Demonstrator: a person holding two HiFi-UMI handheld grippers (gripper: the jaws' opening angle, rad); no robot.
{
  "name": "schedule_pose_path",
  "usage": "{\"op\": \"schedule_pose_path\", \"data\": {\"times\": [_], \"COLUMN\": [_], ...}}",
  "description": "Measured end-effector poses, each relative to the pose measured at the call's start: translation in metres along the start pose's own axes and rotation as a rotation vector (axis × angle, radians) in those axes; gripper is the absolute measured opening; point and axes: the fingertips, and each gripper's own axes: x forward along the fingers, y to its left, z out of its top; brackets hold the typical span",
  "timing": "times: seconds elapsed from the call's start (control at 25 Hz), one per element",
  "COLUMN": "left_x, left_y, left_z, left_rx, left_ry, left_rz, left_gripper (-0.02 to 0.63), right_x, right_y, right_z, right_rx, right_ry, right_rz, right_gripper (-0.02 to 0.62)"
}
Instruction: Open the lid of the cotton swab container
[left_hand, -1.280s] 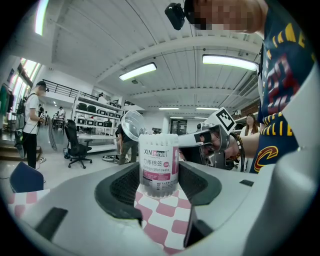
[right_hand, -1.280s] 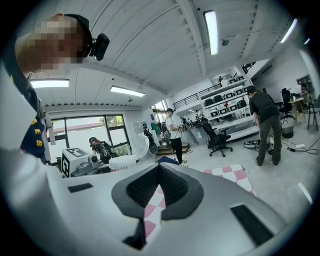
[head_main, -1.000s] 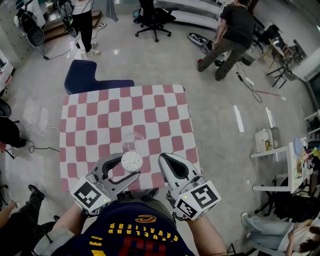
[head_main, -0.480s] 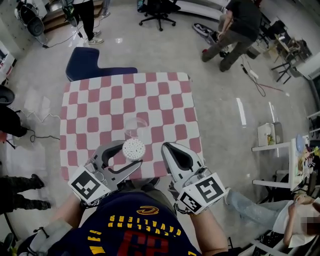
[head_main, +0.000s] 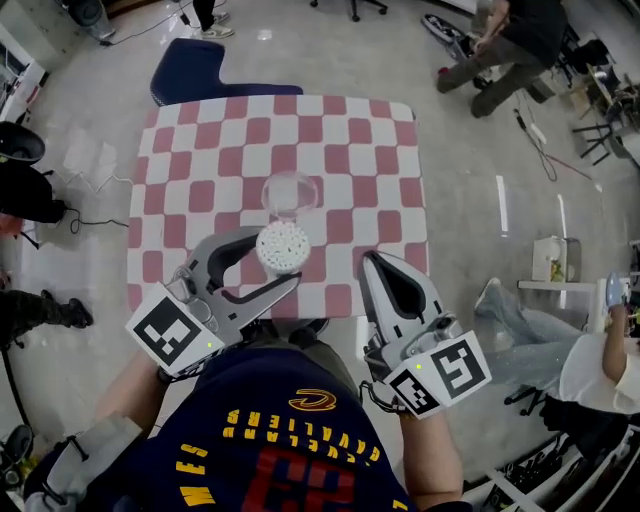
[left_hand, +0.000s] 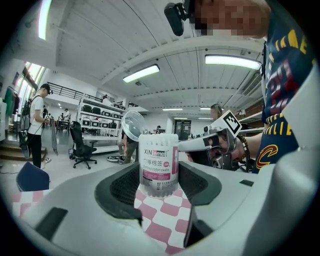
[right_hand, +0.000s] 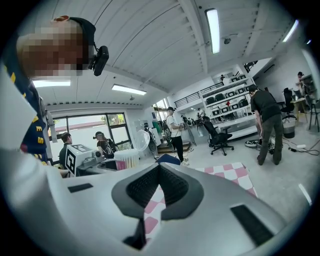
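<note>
Both point nearly level: left gripper (head_main: 279, 260) clamped on the cotton swab container (head_main: 284, 244), right gripper (head_main: 384, 268) closed, empty.

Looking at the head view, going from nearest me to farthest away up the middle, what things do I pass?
Navy shirt → cotton swab container → its clear lid, flipped open → far edge of the checkered table → blue chair.

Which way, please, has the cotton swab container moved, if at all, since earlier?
No; the clear cylindrical cotton swab container stays over the near middle of the pink checked table.
</note>
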Motion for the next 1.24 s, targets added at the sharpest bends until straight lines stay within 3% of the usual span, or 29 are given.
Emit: {"op": "schedule_pose_path", "data": {"times": [1.24], "left_x": [-0.001], "left_y": [0.001], "left_z": [-0.014], "left_rx": [-0.009], "left_ry": [0.008], "left_rz": [0.001], "left_gripper": [0.247], "right_x": [0.009], "right_y": [0.004], "right_z": [-0.013], "right_rx": [0.006], "right_ry": [0.025], "right_rz": [0.019], "right_gripper": [0.011]}}
